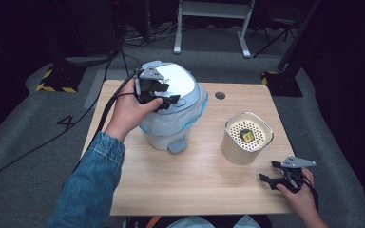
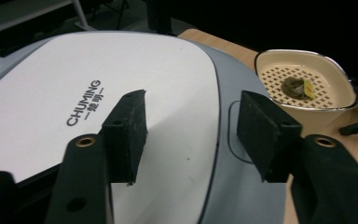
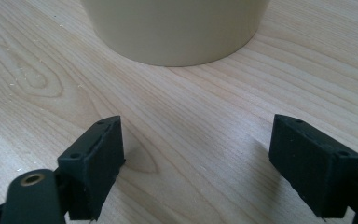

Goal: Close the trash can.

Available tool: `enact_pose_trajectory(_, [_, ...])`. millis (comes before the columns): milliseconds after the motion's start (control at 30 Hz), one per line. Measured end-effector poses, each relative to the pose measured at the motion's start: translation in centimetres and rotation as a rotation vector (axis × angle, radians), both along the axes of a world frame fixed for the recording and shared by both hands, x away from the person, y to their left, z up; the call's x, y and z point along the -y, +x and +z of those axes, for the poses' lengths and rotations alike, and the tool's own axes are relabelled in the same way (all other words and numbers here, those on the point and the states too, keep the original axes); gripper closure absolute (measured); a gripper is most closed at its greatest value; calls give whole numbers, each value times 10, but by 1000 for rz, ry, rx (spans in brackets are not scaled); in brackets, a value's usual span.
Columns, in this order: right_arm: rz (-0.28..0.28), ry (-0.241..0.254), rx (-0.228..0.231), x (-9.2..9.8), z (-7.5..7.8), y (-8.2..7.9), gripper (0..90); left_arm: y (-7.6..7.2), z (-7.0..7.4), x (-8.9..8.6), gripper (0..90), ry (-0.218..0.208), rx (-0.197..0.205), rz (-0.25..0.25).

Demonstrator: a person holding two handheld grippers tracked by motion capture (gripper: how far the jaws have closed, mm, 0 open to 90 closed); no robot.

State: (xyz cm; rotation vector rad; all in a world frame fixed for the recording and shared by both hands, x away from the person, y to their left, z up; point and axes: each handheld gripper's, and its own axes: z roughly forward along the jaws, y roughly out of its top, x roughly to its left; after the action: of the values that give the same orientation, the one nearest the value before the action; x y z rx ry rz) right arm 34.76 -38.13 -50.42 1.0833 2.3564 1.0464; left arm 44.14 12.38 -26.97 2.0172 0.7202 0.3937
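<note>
A white pedal bin [image 1: 167, 134] with a grey-rimmed lid [image 1: 180, 80] stands at the table's back left, a clear bag liner bulging under its rim. My left gripper [image 1: 168, 93] hovers over the lid's near edge. In the left gripper view the lid [image 2: 74, 88] reads CHUMING, and my left gripper [image 2: 193, 105] is open above it with nothing pinched. A cream canister [image 1: 237, 153] with a perforated top stands to the right, a small dark and yellow item [image 1: 247, 136] lying on it. My right gripper [image 1: 267, 171] rests open near the front right corner, facing the canister [image 3: 177, 28].
The bin's grey foot pedal [image 1: 177, 146] sticks out toward me. The wooden table [image 1: 195, 190] has a round cable hole [image 1: 220, 95] at the back. Beyond the table are grey carpet, cables and stand legs [image 1: 209, 28].
</note>
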Motion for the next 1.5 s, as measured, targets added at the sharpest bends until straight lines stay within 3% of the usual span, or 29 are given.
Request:
enact_pose_trajectory(167, [0,0,0,0,0,0,179,-18,8,-9,368,-39,33,-18])
enact_pose_trajectory(333, [0,0,0,0,0,0,179,-42,10,-23,343,-2,74,-4])
enact_pose_trajectory(733, [15,-2,-2,1,0,1,179,-91,-7,-55,310,-8,78,13])
enact_pose_trajectory(1167, [28,-1,-2,0,0,4,178,-132,-41,-82,282,-14,80,50])
enact_pose_trajectory(1500, [26,-1,-4,0,0,5,178,-142,-92,-102,248,6,33,91])
